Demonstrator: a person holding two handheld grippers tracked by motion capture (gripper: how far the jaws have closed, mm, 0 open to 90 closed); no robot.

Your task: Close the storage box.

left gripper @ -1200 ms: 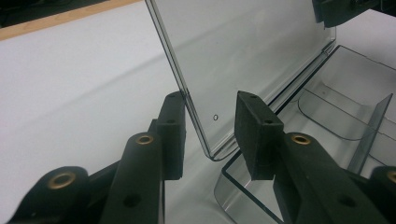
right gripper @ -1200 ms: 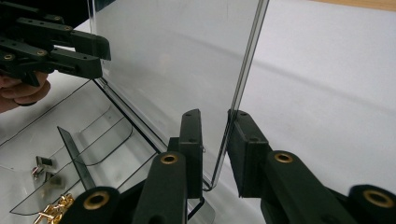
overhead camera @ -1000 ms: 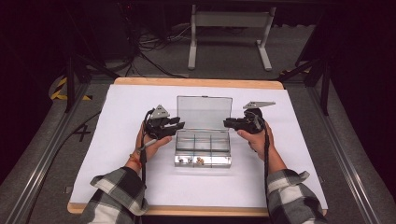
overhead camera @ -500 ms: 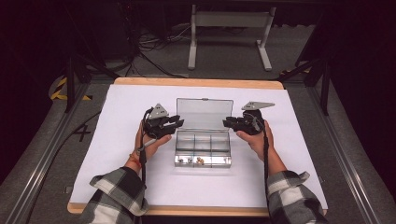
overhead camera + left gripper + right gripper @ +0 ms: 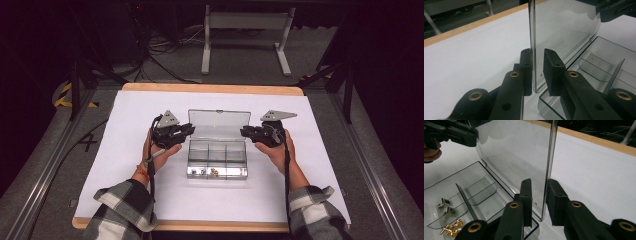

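Observation:
A clear plastic compartment box (image 5: 217, 159) sits mid-table with its lid (image 5: 219, 125) standing up from the back hinge. My left gripper (image 5: 189, 130) is at the lid's left edge; in the left gripper view the jaws (image 5: 538, 51) straddle the lid (image 5: 564, 32), one pad touching and the other a small gap away. My right gripper (image 5: 244, 132) straddles the right edge the same way (image 5: 540, 182), with the lid (image 5: 516, 152) against one pad only. Small gold fasteners (image 5: 450, 227) and silver bits (image 5: 444, 203) lie in the front compartments.
The box rests on a white sheet (image 5: 125, 150) over a wood-edged table (image 5: 210, 89). A metal stand (image 5: 245, 30) and cables are on the floor behind. Dark rails run along both sides of the table.
Both grippers have edged inward onto the lid's side edges, and the lid stands a little more upright.

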